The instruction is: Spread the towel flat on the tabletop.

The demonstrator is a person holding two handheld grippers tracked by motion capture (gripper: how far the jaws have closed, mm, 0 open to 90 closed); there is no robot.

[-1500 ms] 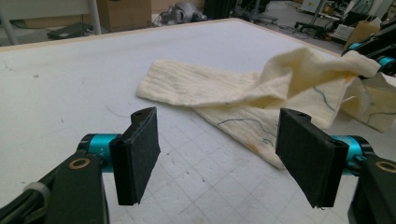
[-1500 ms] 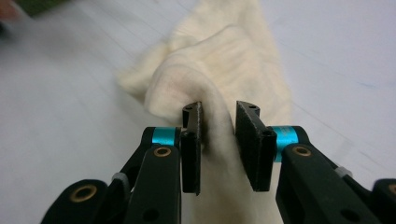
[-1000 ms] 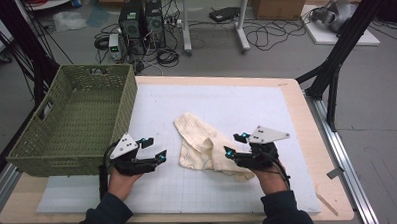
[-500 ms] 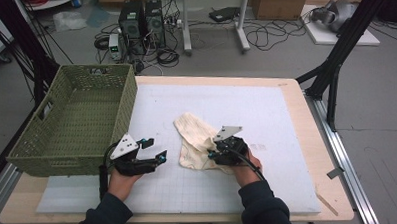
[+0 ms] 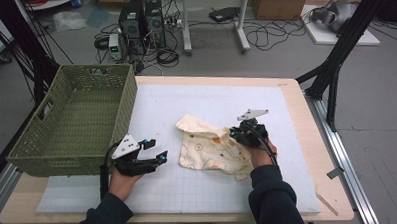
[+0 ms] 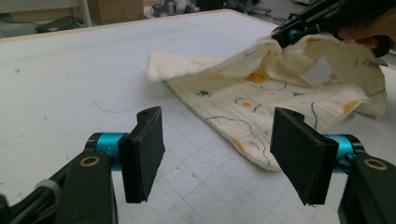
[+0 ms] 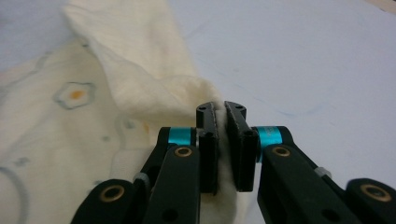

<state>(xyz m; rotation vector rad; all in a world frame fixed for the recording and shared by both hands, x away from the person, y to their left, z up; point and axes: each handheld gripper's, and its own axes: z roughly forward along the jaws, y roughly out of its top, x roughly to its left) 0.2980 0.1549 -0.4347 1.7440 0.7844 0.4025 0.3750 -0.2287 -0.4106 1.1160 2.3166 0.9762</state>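
A cream cloth [image 5: 210, 149] printed with small flowers lies crumpled in the middle of the white mat [image 5: 196, 104]. My right gripper [image 5: 236, 134] has just been closing and is now shut on a raised fold of the cloth [image 7: 154, 88], with fabric pinched between the pads [image 7: 208, 149]. The same fold is lifted at the cloth's right side [image 6: 280, 65] in the left gripper view. My left gripper [image 5: 155, 150] rests low on the mat, to the left of the cloth, jaws open with nothing between its pads [image 6: 144, 149]; the cloth's near edge lies just beyond them.
A green woven basket [image 5: 72, 121] stands at the left edge of the table, close behind my left hand. Computers, cables and a black stand leg [image 5: 335, 62] are on the floor beyond the table's far edge.
My right gripper moved left onto the cloth and closed on a fold of it, lifting that fold. The left gripper stayed where it was.
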